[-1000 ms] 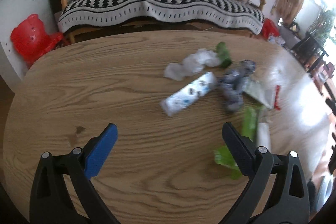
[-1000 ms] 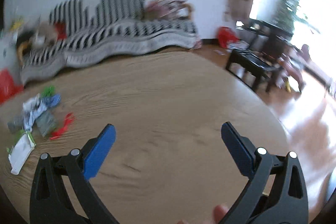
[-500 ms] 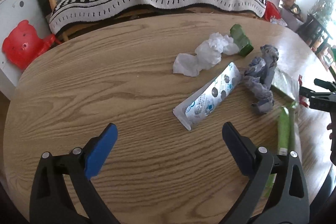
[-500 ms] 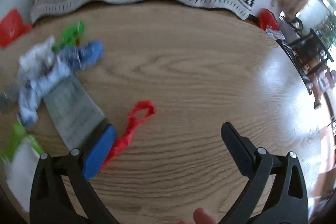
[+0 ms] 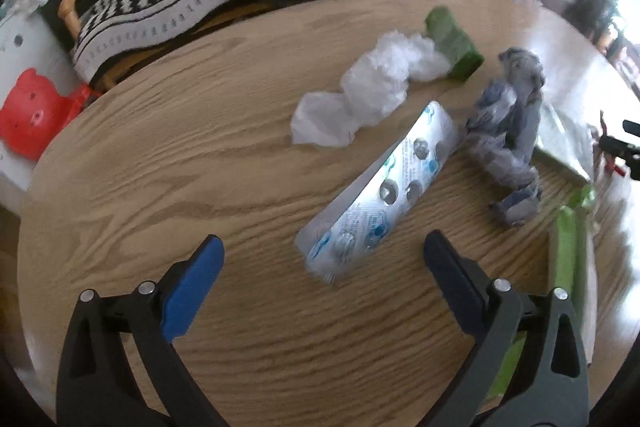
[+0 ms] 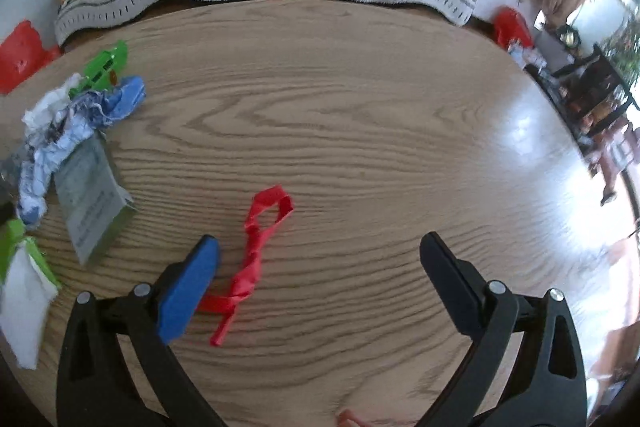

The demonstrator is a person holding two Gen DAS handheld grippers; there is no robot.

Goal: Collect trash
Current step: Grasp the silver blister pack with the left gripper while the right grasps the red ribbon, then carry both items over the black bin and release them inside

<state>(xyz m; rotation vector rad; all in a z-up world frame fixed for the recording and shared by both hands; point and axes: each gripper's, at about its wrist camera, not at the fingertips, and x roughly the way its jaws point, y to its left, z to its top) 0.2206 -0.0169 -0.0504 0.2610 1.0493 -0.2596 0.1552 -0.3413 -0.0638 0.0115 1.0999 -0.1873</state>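
Jaws on both grippers stand spread wide, holding nothing. The left gripper [image 5: 322,247] hovers over the near end of a flat silver blister pack [image 5: 384,187]; the right gripper [image 6: 318,253] sits above a twisted red plastic strip [image 6: 256,255]. Crumpled white tissue [image 5: 368,91], a blue-grey wadded wrapper [image 5: 508,131], a green carton [image 5: 452,43] and a grey flat packet [image 6: 90,195] lie scattered left of centre on the oval wooden bench [image 6: 380,131]. Judged progress: nothing collected; all pieces remain.
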